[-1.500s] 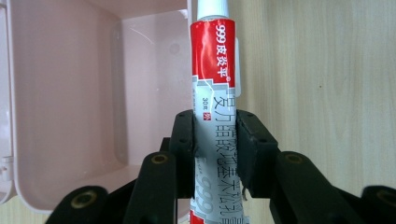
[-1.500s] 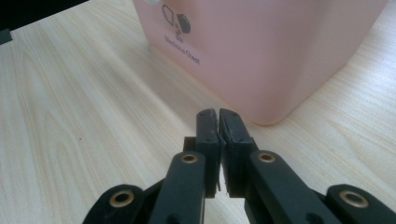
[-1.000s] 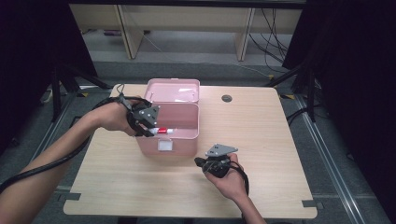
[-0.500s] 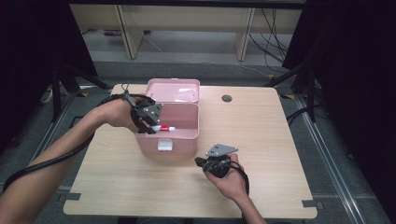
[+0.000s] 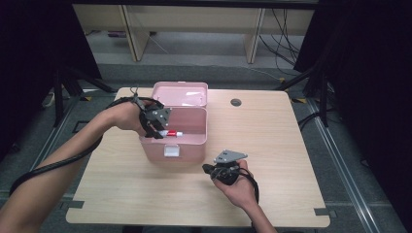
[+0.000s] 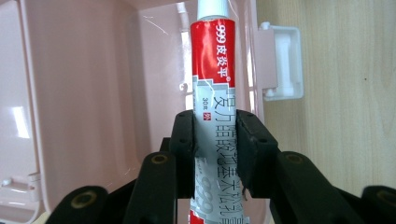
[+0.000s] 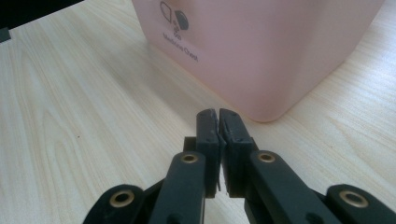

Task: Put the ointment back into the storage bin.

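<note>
Left gripper view: left gripper (image 6: 215, 140) clamps tube (image 6: 214, 70) over open pink box (image 5: 194, 138) for drop-in; right gripper (image 7: 218, 122) closed, idle near table's front edge.

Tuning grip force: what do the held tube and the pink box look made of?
Tube: likely thin metal or laminate, glossy printed skin, creased and dented where the left gripper clamps it. Pink box: moulded plastic, smooth semi-gloss walls showing soft reflections, with a white plastic latch.

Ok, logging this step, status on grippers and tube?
Left gripper shut on ointment tube, over open pink box. Right gripper shut, empty, near the box. Nothing in the way.
</note>
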{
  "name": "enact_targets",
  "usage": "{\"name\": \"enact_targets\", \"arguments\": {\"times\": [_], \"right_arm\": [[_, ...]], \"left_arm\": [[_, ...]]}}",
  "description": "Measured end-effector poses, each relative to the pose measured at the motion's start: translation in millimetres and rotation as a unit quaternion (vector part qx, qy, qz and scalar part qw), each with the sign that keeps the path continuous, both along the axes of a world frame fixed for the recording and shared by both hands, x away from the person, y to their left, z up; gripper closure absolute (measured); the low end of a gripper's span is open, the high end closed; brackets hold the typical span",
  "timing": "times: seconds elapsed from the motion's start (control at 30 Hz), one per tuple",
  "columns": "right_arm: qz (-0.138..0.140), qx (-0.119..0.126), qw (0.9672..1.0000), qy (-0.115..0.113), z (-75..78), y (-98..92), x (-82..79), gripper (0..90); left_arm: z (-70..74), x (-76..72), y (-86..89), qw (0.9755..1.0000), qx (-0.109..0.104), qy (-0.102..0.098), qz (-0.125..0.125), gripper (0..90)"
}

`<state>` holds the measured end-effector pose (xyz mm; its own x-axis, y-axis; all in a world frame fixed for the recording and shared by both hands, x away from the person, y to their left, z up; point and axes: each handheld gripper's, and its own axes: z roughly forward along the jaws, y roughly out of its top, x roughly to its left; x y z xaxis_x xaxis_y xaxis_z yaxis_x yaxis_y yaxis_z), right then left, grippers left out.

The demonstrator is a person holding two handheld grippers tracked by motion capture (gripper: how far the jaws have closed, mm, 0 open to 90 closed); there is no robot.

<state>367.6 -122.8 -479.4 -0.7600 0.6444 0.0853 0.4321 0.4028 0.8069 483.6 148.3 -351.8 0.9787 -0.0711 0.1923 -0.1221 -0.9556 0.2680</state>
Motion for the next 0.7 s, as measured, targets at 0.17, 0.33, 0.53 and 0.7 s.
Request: {"name": "enact_targets", "arguments": {"times": [0.17, 0.33, 0.53, 0.7], "right_arm": [[0.000, 0.001, 1.0000, 0.002, -0.4, 0.2, 0.1, 87.9], [0.000, 0.001, 1.0000, 0.000, -0.1, 0.2, 0.0, 87.8], [0.000, 0.001, 1.0000, 0.000, 0.0, -0.1, -0.4, 87.8], [0.002, 0.005, 0.9999, 0.013, -0.3, 1.3, -1.4, 87.8]], "left_arm": [[-3.0, 2.5, -0.9, 1.0000, 0.003, 0.003, -0.002, 69.6], [-6.6, 4.9, -1.6, 1.0000, 0.001, 0.007, 0.002, 69.7], [-10.5, 7.1, -2.9, 1.0000, 0.001, 0.009, 0.003, 69.6], [-14.3, 9.2, -3.9, 0.9999, 0.007, 0.013, 0.004, 69.7]]}}
